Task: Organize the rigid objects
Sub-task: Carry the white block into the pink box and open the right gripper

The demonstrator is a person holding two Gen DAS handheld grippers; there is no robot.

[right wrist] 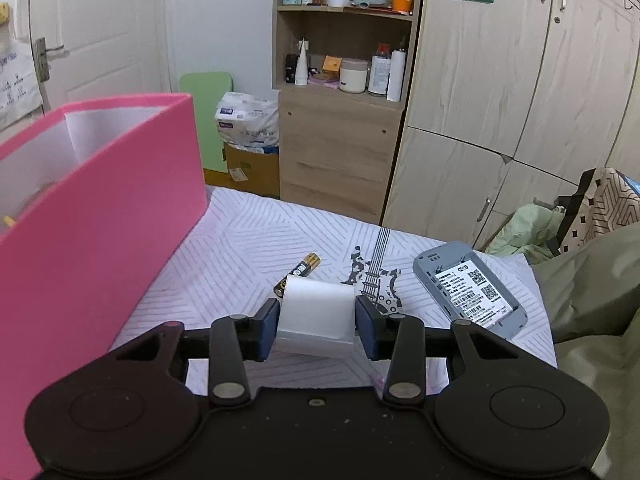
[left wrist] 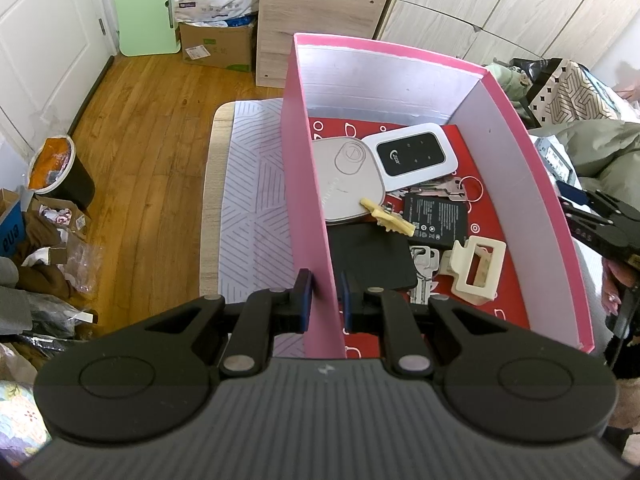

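The right tongs [right wrist: 316,322] are clamped on a white block [right wrist: 318,312], both blue pads pressed to its flanks, and the block looks just off the patterned table [right wrist: 248,240]. Here is what matters: the pink box [right wrist: 92,208] lies to the left of these tongs, its near wall rising higher than the block, so by my reading the block has to go up and over that rim before it goes leftward. The block's long axis runs away from the camera, along the fingers, so it should slip in without turning. Over on the other side, the left tongs [left wrist: 326,300] are clenched on the box's left wall [left wrist: 308,200], 1 pad outside, 1 inside, pinning it steady; that hand is busy, so the carry belongs to the right. Inside the box on the red lining: a white pocket router [left wrist: 412,154], a pale rounded case [left wrist: 348,176], a black battery [left wrist: 436,216], a yellow hair clip [left wrist: 386,218], a cream claw clip [left wrist: 476,270], a black pad [left wrist: 372,258], and keys [left wrist: 426,276] peeking out beneath. Left on the table: an AA battery [right wrist: 298,272] just beyond the block, and a grey router shell [right wrist: 470,290] to the right, label up. Free floor in the box is scarce, mostly along the right wall.
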